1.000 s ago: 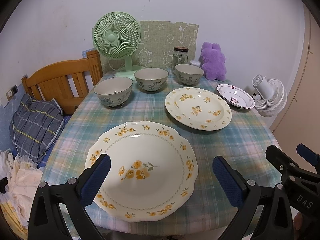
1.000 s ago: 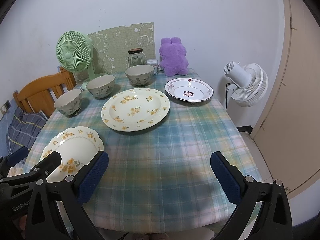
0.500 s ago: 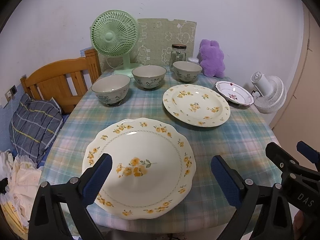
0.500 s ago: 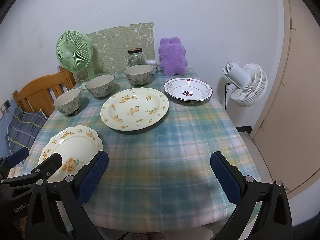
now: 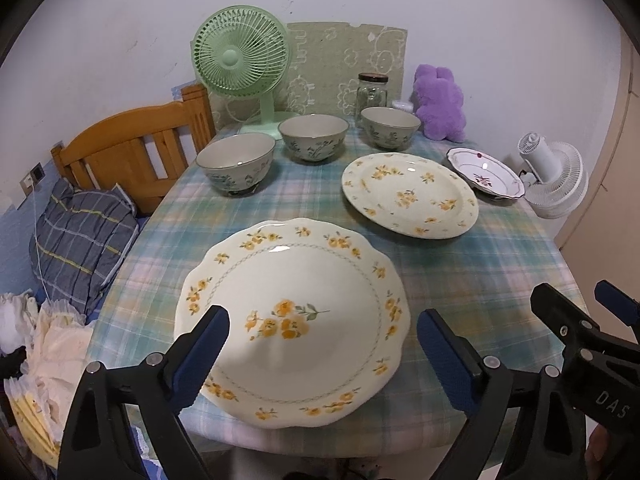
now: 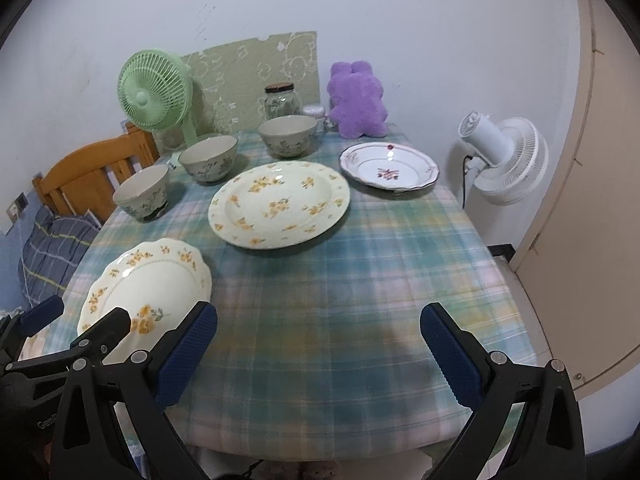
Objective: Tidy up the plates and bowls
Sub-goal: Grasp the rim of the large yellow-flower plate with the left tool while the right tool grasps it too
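Covering the table [image 6: 360, 300] is a green and blue plaid cloth, with every dish resting on it. Largest of the dishes is the round yellow-flowered plate [image 6: 280, 204] near the middle, lying flat with nothing on it. Next in size is the scalloped yellow-flowered plate [image 5: 292, 320] at the near left edge, also bare. The white plate with a red motif [image 6: 388, 166] sits toward the far right, just beside the round plate. Three flower-patterned bowls stand upright in a row behind the plates: the left bowl [image 5: 236, 164], the middle bowl [image 5: 314, 138] and the right bowl [image 5: 390, 126]; what shows of their insides looks bare. A lidded glass jar [image 5: 372, 92] stands at the back, its contents unclear.

The left gripper [image 5: 322, 354] hangs wide apart over the scalloped plate, its near rim lying between the two blue pads, which hold nothing. The right gripper [image 6: 318, 354] is likewise spread wide above bare cloth, gripping nothing, with the scalloped plate just to its left and the round plate well ahead.
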Motion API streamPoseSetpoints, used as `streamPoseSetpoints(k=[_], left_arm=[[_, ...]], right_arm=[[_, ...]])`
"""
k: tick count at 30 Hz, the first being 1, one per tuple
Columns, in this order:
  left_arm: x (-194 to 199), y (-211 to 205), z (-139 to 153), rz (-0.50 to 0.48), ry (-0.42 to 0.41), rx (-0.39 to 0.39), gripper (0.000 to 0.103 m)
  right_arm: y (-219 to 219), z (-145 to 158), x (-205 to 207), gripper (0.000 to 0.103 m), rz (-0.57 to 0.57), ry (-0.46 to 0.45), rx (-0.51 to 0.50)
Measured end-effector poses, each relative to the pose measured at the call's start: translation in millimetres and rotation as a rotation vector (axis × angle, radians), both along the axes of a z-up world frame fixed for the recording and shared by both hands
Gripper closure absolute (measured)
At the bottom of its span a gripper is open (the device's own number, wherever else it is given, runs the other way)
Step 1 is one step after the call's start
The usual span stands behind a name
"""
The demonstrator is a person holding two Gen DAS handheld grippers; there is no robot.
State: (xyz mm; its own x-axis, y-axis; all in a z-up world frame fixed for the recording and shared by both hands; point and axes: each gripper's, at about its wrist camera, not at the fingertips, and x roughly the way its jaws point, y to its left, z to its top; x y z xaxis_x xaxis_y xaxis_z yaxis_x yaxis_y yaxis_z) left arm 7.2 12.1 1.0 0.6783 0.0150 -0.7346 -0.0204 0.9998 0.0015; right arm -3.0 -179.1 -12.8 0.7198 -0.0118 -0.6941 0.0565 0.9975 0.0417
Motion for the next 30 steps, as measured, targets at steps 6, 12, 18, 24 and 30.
streamPoseSetpoints(k=[6,12,18,24,30], left_arm=[[14.4,19.3,-6.4,-0.022,0.019,0.006,0.017],[39.6,50.5,-17.9,-0.071,0.056,0.023,0.021],[65.3,81.0,-34.0,-0.119,0.113,0.025,0.029],[82.8,105.1,-56.4,-0.114,0.192,0.012,0.031],[92.5,113.9,-77.9,-0.140,0.254,0.005,0.032]], right_arm=[[23.2,-1.9,11.0,0.005,0.024,0.008,-0.007],[56.3,-12.7,33.0,0.009,-0.015,0.049,-0.007],[92.4,-27.6,59.4,0.017,-0.047,0.110,-0.010],[121.6,-42.0,73.6,0.018,-0.057,0.158,-0.027],[137.8,-64.7,85.3,0.023,-0.069,0.231,-0.025]])
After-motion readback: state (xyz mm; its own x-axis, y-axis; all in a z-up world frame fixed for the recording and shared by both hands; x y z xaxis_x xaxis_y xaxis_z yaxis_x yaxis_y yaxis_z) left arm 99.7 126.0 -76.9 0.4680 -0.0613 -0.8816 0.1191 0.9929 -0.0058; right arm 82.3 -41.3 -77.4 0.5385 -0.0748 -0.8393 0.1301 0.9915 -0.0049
